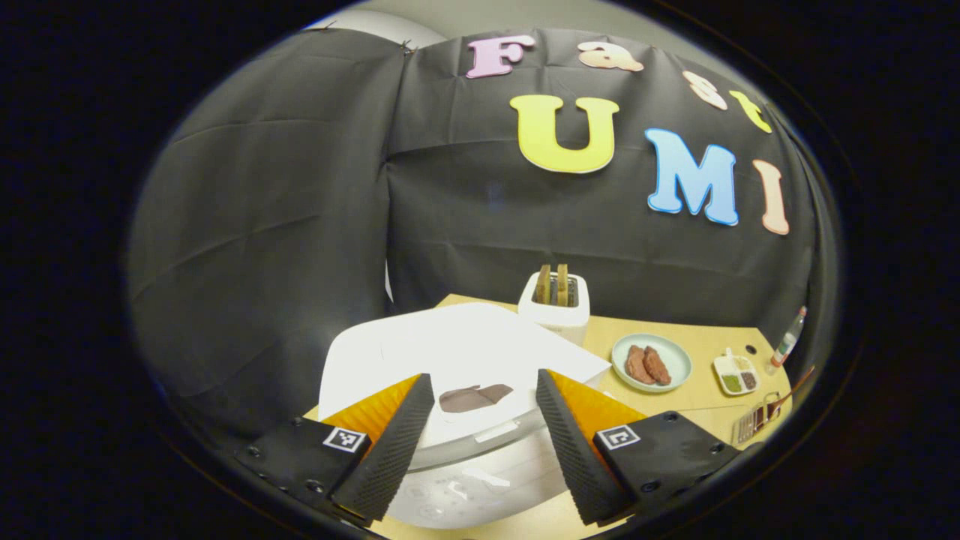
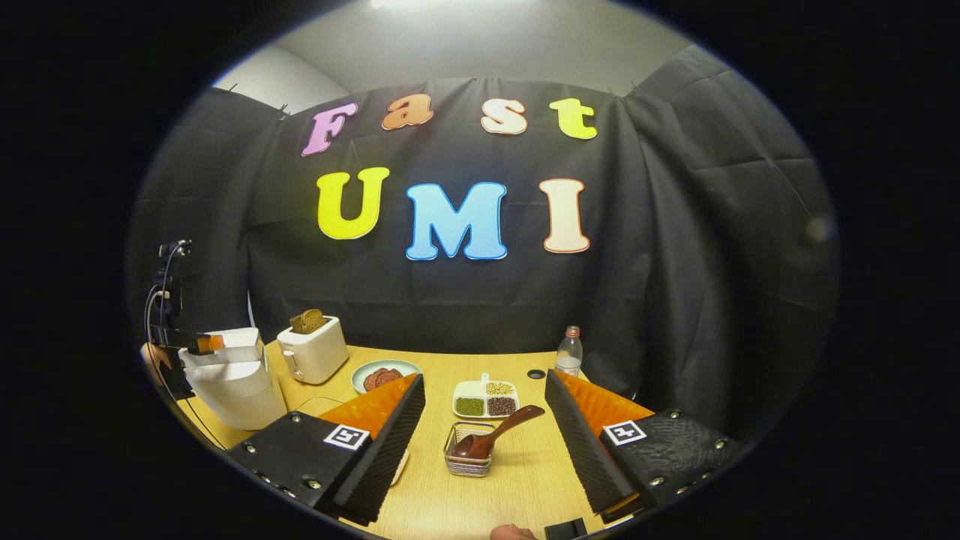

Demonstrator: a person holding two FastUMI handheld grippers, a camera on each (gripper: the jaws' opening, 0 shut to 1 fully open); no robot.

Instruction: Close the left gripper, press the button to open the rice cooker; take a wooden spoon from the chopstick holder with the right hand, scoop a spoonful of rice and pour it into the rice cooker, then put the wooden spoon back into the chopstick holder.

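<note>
At lower left of the left gripper view, our left gripper (image 1: 480, 435) hangs released over the rice cooker (image 1: 457, 360), its lid down. Pressing the button with fingers this far apart, we could straddle it. At centre bottom of the right gripper view, our right gripper (image 2: 484, 442), also released, faces the wooden spoon (image 2: 495, 435) lying tilted in the chopstick holder (image 2: 466, 463); a careless grab could tip the holder.

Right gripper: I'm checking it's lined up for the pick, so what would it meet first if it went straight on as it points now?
Probably the wooden spoon in the chopstick holder, centred between the open right gripper; depth is unclear.
</note>
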